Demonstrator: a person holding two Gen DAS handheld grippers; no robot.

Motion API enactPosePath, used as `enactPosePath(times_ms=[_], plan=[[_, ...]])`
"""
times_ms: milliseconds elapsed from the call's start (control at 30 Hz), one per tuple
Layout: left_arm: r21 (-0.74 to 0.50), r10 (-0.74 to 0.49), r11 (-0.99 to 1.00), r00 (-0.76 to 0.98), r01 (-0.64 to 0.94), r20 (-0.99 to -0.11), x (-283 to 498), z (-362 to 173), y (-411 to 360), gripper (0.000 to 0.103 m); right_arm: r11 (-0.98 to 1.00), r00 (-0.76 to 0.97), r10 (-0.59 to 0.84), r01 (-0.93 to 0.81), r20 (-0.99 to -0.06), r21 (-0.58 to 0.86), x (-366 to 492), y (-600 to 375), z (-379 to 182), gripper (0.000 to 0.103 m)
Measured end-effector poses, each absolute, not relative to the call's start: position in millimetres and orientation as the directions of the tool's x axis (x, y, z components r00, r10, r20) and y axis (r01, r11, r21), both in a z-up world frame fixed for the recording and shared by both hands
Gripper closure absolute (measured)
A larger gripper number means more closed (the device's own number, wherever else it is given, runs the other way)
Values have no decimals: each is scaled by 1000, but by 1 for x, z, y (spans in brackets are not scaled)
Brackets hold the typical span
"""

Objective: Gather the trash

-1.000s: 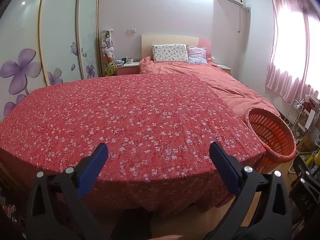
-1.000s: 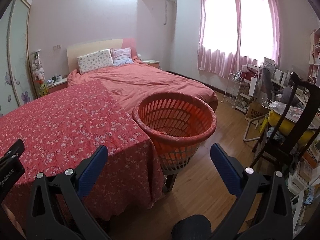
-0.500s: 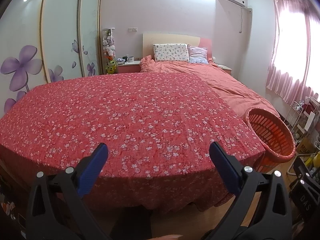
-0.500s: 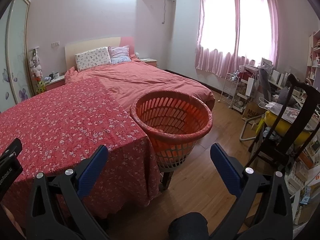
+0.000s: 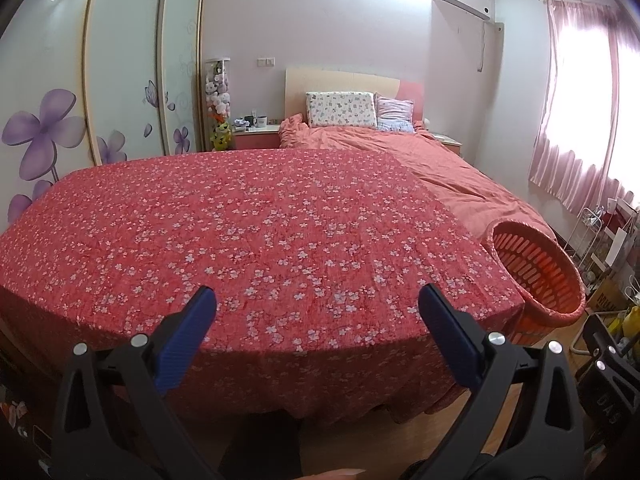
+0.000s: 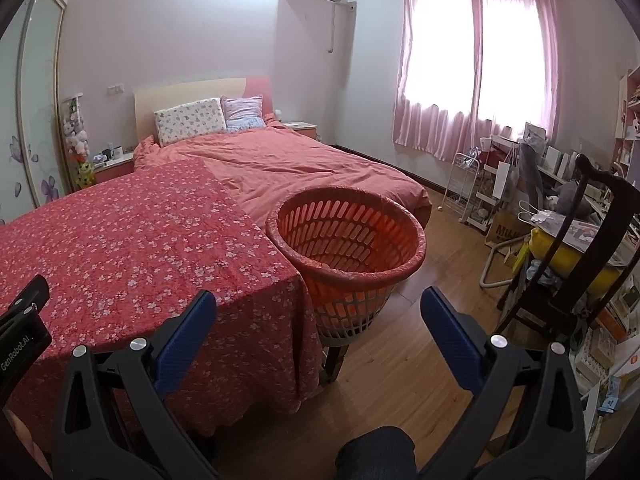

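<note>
My left gripper [image 5: 316, 300] and right gripper [image 6: 318, 304] stood wide apart, empty; slatted round plastic basket [image 6: 346, 236] centre frame, contents unclear, beside crinkled floral cloth [image 6: 132, 248].

bright daylight | window [image 6: 476, 56] blown out | fisheye edges warped, dark

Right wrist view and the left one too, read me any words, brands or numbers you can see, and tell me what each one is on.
"GenRobot.AI": white letters on the black body of the left gripper, at the left edge of the right wrist view.
"MUJI", partly cut off: brown cardboard box on the floor by the white wire rack.
"DAS", faint raised letters: black device at the right edge of the left wrist view.
Books and papers on the desk: too small to read.
</note>
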State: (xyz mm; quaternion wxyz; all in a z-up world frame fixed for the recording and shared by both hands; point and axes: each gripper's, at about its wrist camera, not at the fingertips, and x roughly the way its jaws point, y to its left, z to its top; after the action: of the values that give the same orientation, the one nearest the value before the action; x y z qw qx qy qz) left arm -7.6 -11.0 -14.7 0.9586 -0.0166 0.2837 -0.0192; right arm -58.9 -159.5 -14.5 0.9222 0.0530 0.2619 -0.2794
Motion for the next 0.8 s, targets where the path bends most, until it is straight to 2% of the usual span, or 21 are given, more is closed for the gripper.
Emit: enactPosePath(times_ms=[800], plan=[[-31, -39, 999, 852, 26, -522, -11, -9, -13, 4, 838, 710, -487, 544, -508, -43, -59, -161, -14, 2]])
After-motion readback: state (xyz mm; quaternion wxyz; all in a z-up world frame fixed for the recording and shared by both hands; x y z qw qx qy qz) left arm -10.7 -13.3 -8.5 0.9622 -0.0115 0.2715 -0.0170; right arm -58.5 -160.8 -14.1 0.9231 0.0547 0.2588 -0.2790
